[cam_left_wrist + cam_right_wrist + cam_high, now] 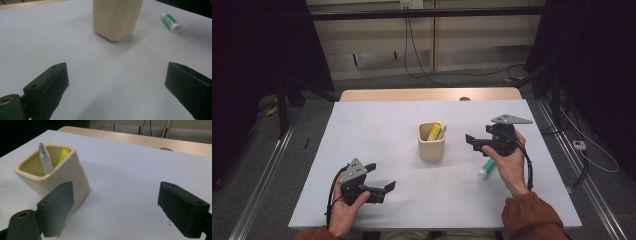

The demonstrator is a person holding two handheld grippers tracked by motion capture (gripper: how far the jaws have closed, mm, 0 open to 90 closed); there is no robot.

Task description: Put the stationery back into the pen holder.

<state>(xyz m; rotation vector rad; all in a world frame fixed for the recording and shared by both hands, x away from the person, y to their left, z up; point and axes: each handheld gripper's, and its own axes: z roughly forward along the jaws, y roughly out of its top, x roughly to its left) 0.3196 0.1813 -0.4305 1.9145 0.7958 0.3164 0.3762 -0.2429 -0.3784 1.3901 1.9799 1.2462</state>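
A cream square cup (431,145) stands mid-table with a yellow marker (434,131) and a clear-capped pen (441,132) in it. In the right gripper view the cup (75,177) is at the left, just past my left jaw, with the pen (45,157) and marker (64,153) sticking up. My right gripper (472,142) hovers right of the cup, open and empty (115,205). A green-and-white glue stick (486,167) lies under my right hand. My left gripper (381,176) rests open at the front left, facing the cup (116,17) and glue stick (170,22).
The white tabletop (377,130) covers a wooden table whose far edge (427,94) shows, with a small round hole (464,98) in it. Cables run over the floor behind, and metal rails line both sides.
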